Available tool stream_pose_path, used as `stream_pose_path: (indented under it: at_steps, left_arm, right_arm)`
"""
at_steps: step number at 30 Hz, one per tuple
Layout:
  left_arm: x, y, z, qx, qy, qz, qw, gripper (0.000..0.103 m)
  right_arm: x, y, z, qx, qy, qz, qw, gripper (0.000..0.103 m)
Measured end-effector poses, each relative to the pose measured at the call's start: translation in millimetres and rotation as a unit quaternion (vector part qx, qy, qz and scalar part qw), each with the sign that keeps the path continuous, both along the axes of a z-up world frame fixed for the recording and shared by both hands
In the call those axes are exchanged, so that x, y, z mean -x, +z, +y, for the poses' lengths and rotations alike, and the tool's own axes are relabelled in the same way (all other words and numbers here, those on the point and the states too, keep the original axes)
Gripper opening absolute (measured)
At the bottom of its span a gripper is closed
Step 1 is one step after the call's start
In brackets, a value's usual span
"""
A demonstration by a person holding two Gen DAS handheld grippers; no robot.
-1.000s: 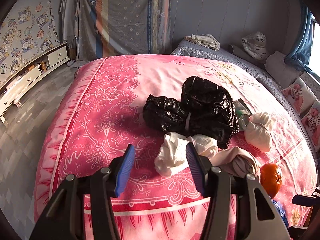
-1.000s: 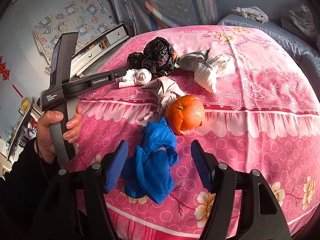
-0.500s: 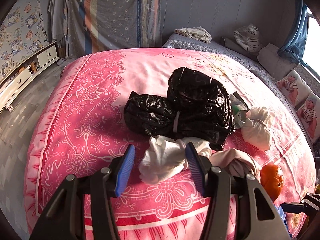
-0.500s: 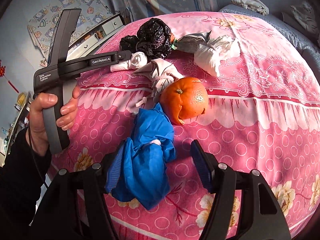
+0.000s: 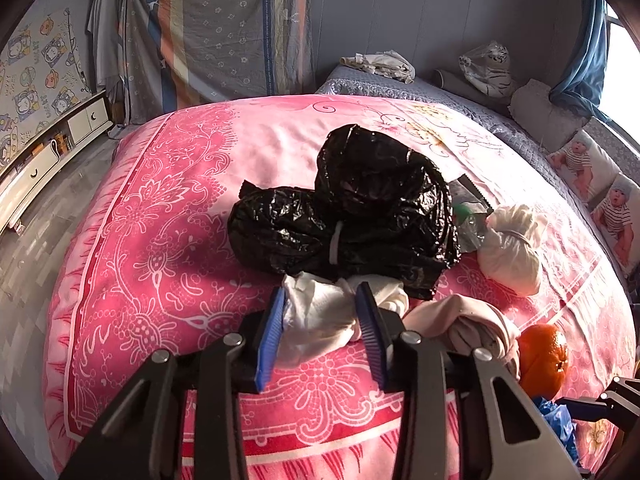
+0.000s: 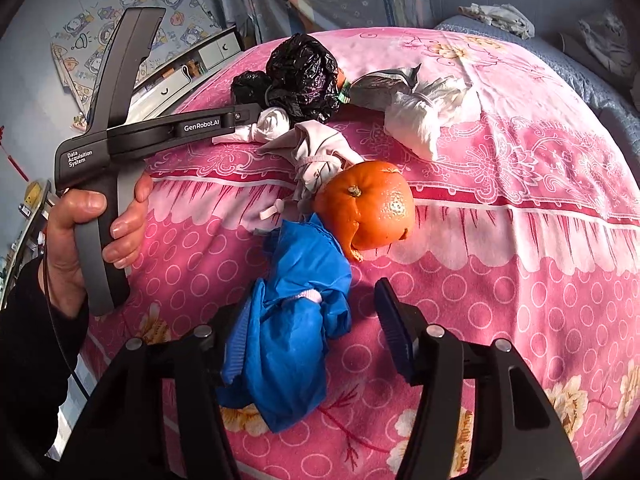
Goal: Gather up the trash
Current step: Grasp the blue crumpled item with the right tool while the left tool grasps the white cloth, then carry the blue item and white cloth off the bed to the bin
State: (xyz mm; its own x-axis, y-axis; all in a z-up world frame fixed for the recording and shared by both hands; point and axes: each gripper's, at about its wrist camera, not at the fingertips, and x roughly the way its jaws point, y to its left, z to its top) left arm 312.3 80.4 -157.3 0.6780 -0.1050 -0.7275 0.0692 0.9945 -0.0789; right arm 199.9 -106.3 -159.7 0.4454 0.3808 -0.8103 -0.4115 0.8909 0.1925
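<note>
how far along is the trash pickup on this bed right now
Nothing looks collected yet. In hand: the left gripper has just been closing, with the white wad between its jaws; the right gripper has been closing around the blue bag. Still lying on the bed: black bags, tied white bag, orange peel.

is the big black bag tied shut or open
Tied shut: a white tie cinches the black bag at its neck, and none of its contents show.

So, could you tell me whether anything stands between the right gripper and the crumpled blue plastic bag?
Nothing visible does. The right gripper has just been closing, and the crumpled blue plastic bag already lies between its jaws; only its left pad touches it.
</note>
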Motion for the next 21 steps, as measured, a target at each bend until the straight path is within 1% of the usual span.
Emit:
stream_pose_path:
  at_steps: [1, 2, 3, 6, 9, 11, 13, 18, 21]
  left_arm:
    - [1.4, 0.8, -0.3, 0.0, 0.001, -0.002, 1.0, 0.03]
    - [1.8, 1.5, 0.3, -0.002, 0.003, -0.003, 1.0, 0.027]
    - [2.5, 2.2, 0.7, -0.003, 0.007, -0.005, 1.0, 0.02]
    - [3.5, 3.6, 1.9, 0.001, 0.009, -0.006, 0.9999, 0.017]
    - [5.8, 6.8, 1.5, -0.001, 0.009, -0.012, 0.9999, 0.015]
    - [8.2, 9.6, 1.3, -0.006, 0.006, -0.017, 0.9998, 0.01]
    - [11.4, 12.7, 0.0, -0.009, 0.004, -0.022, 0.9997, 0.009]
    - [19.2, 19.3, -0.7, -0.005, 0.0, -0.03, 0.9995, 0.008]
    - [25.0, 25.6, 1.0, 0.006, 0.001, -0.035, 0.9994, 0.007]
  right_arm:
    - [0.0, -0.2, -0.2, 0.0, 0.001, 0.001, 1.0, 0.044]
    - [-0.2, -0.5, -0.3, 0.001, 0.002, 0.002, 1.0, 0.038]
    - [-0.2, -0.6, -0.5, 0.002, 0.003, 0.001, 1.0, 0.036]
    - [-0.1, -0.7, -0.3, 0.0, 0.006, -0.001, 1.0, 0.028]
    - [1.5, 0.4, 0.1, 0.002, 0.01, -0.007, 1.0, 0.024]
    - [3.6, 2.4, -1.7, -0.001, 0.01, -0.009, 1.0, 0.023]
    - [6.1, 6.1, -3.7, -0.002, 0.007, -0.016, 1.0, 0.023]
    - [12.5, 20.8, -15.1, -0.016, -0.005, -0.033, 0.999, 0.022]
    - [15.9, 28.6, -20.5, -0.025, -0.01, -0.04, 0.999, 0.022]
